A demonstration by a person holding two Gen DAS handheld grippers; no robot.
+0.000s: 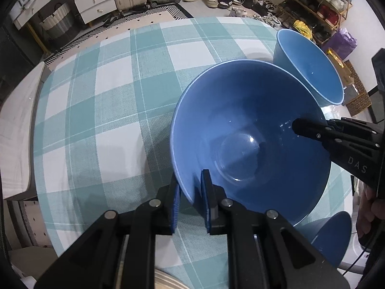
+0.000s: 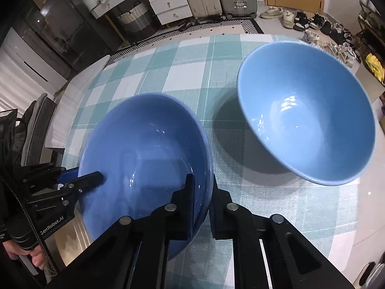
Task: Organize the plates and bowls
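At our fingertips: left gripper (image 1: pixel 190 202) and right gripper (image 2: pixel 202 204) each pinch opposite rims of the darker blue bowl (image 1: pixel 250 139), steadying it for nesting, we judge | beyond: lighter blue bowl (image 2: pixel 305 110) sits just beside on the checked tablecloth (image 1: pixel 108 101) | far: shoe rack (image 1: pixel 320 2).

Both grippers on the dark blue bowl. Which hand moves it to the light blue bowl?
Right, probably: the right gripper clamps the dark blue bowl at the rim nearest the light blue bowl; the left gripper clamps the far rim.
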